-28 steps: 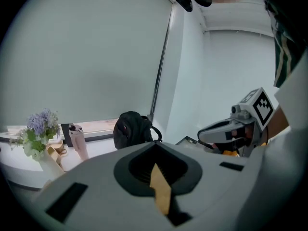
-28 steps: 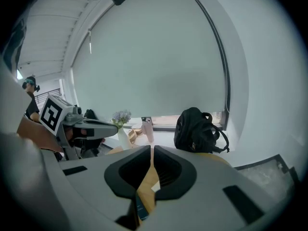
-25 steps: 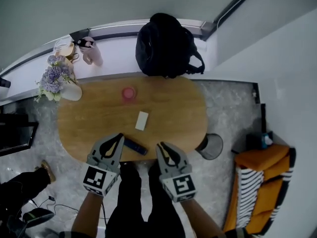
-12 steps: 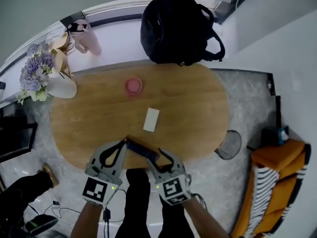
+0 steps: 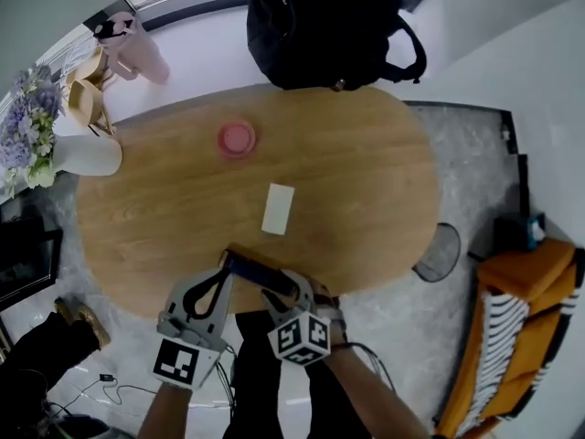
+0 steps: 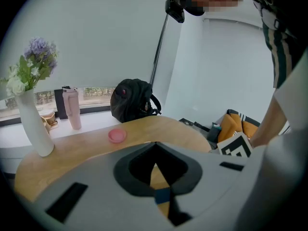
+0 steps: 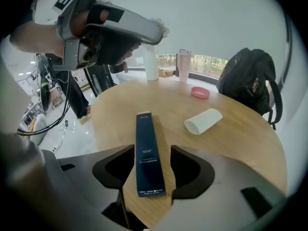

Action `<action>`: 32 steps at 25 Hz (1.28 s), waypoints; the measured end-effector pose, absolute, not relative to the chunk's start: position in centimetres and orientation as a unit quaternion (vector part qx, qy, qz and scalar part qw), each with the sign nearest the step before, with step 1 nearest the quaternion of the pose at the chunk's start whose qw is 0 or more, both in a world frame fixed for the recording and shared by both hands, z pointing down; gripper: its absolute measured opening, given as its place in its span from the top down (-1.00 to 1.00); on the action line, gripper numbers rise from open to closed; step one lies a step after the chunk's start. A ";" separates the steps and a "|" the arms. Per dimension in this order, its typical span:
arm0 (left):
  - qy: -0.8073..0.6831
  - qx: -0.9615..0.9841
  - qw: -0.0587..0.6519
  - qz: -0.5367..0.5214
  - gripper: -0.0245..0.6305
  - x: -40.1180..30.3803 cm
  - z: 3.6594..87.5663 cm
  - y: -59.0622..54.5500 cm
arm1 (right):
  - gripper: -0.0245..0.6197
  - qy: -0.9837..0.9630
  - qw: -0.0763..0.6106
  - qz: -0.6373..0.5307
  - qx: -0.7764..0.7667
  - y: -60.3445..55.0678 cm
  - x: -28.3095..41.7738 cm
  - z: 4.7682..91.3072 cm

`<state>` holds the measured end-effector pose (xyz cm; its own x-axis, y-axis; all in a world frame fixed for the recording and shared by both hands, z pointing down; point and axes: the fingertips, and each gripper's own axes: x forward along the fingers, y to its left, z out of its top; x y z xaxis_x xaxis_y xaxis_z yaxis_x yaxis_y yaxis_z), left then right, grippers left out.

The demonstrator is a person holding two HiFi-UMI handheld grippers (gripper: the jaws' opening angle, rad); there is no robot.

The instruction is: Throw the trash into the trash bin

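Note:
A long dark blue box lies flat at the near edge of the wooden table. My right gripper points steeply down over the box's right end. Its jaws are opening, and the box lies between them with a gap on each side, resting on the table. My left gripper hovers just left of the box with its fingertips together and nothing held. A white paper cup lies on its side mid-table, with a pink lid farther back. The mesh trash bin stands on the floor to the right of the table.
A black backpack sits on the white ledge behind the table. A white vase with flowers stands at the table's left end, a pink bottle behind it. An orange striped cushion lies at the right. Cables cross the floor at the left.
Both grippers have come down to the near table edge. The right gripper's jaws have spread from shut and now straddle the blue box. The left gripper stays shut.

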<state>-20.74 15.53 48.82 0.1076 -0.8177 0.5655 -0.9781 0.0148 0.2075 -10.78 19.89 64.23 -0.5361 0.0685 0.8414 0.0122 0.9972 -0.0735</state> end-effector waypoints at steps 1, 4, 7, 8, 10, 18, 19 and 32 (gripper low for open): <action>-0.653 0.687 0.287 0.141 0.93 -20.7 49.2 15.6 | 0.26 -0.872 0.487 0.020 -0.030 20.2 -10.7 64.8; -0.651 0.686 0.293 0.140 0.93 -20.4 50.0 15.6 | 0.26 -0.861 0.506 -0.012 -0.050 20.9 -10.4 66.3; -0.645 0.688 0.300 0.145 0.93 -19.9 50.6 15.6 | 0.26 -0.858 0.511 -0.038 -0.044 21.0 -10.1 67.0; -0.642 0.690 0.301 0.148 0.93 -19.7 50.7 15.5 | 0.27 -0.857 0.512 -0.044 -0.042 20.9 -10.0 67.2; -0.638 0.692 0.302 0.153 0.93 -19.5 50.9 15.4 | 0.31 -0.854 0.517 -0.048 -0.042 20.8 -9.9 67.3; -0.624 0.704 0.297 0.166 0.93 -18.0 50.9 13.1 | 0.33 -0.866 0.500 -0.003 -0.016 19.4 -8.6 65.9; -0.621 0.707 0.295 0.167 0.93 -17.7 50.8 12.7 | 0.33 -0.867 0.499 0.000 -0.011 19.0 -8.1 65.7; -0.557 0.765 0.271 0.178 0.93 -8.7 50.1 4.6 | 0.33 -0.863 0.483 0.075 0.129 11.6 2.6 63.6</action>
<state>-8.71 4.64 50.07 0.3166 -0.7550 0.5743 -0.9481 -0.2333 0.2160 2.56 11.57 63.62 -0.4993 -0.1505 0.8532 -0.2961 0.9552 -0.0048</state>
